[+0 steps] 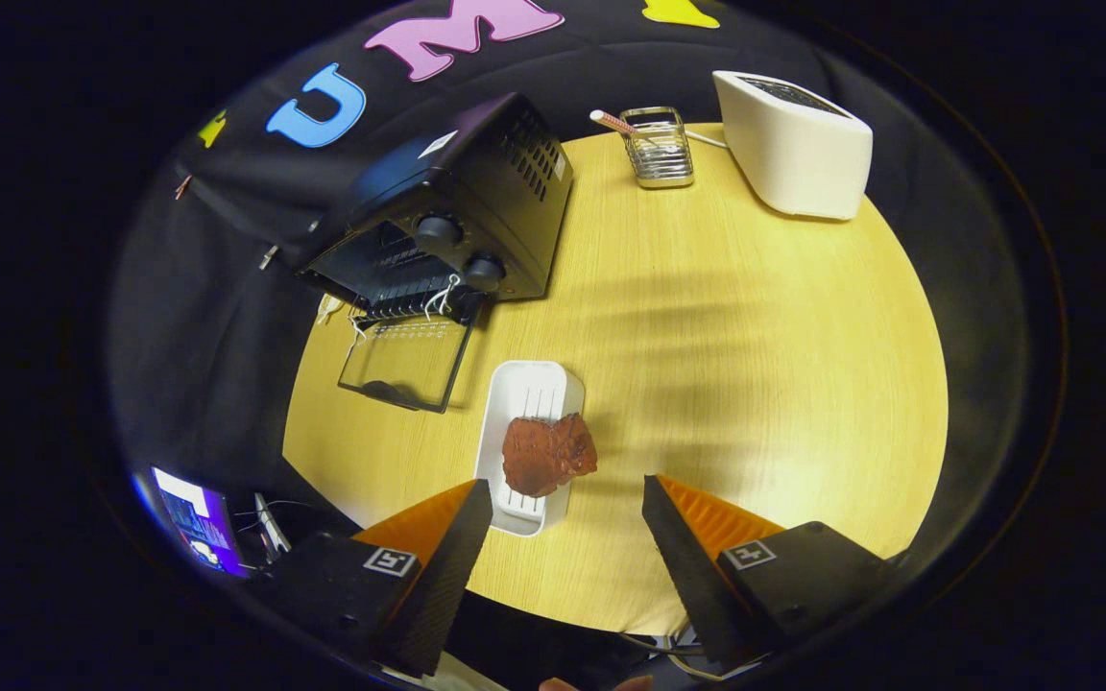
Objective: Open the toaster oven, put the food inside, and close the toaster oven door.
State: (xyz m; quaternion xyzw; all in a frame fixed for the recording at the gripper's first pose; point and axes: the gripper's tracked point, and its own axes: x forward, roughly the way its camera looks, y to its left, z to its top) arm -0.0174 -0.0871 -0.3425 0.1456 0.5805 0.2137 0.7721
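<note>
Round pale-wood counter carries a black toaster oven, glass door dropped flat open. Nearer, a reddish-brown chunk of food, maybe meat, sits on a white ridged rectangular tray. The hand-held gripper hangs spread wide, holding nothing, food just ahead.

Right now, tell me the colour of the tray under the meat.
White, seen best in the gripper view: the tray holds reddish-brown meat just ahead of the open gripper.
</note>
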